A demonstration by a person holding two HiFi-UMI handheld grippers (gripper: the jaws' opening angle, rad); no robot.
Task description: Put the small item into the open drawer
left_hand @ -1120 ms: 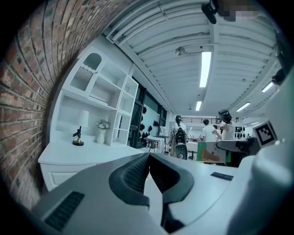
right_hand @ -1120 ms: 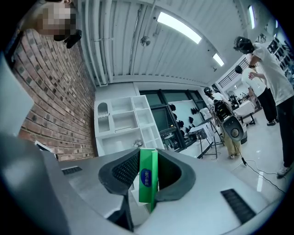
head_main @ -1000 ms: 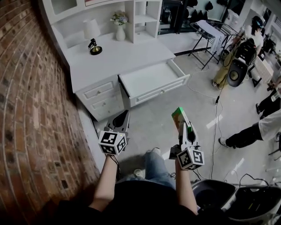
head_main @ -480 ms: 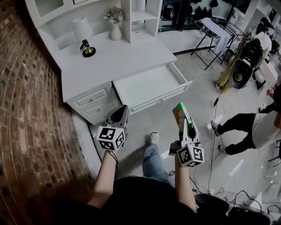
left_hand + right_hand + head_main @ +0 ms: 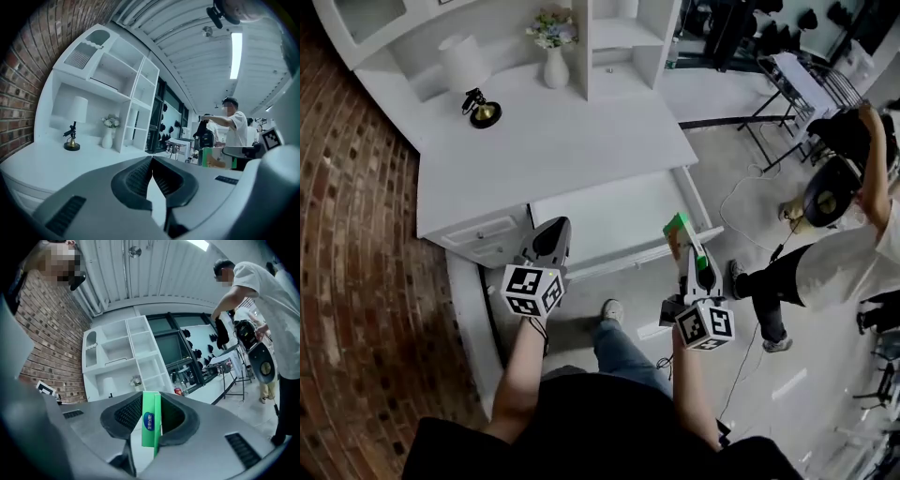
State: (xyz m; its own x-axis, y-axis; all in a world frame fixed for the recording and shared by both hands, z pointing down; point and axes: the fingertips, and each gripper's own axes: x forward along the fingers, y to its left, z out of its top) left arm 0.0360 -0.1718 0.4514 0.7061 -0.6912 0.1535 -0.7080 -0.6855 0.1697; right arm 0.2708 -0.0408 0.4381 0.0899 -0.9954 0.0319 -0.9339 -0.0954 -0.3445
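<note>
The small item is a flat green box (image 5: 677, 230) (image 5: 150, 425), and my right gripper (image 5: 684, 246) (image 5: 152, 403) is shut on it, holding it edge-up over the floor just before the drawer's right front corner. The open drawer (image 5: 609, 214) juts from the white desk (image 5: 553, 150) and looks bare inside. My left gripper (image 5: 555, 227) (image 5: 151, 161) is shut on nothing, its tips over the drawer's left front corner.
On the desk stand a white lamp (image 5: 463, 64), a small brass ornament (image 5: 481, 111) and a vase of flowers (image 5: 555, 54) by a shelf unit (image 5: 623, 42). A brick wall (image 5: 356, 281) runs along the left. A person (image 5: 848, 239) and floor cables (image 5: 745, 192) are to the right.
Both grippers have come forward to the desk, so the drawer now lies right in front of them. The green box stays in the right gripper. The person at the right has come closer.
</note>
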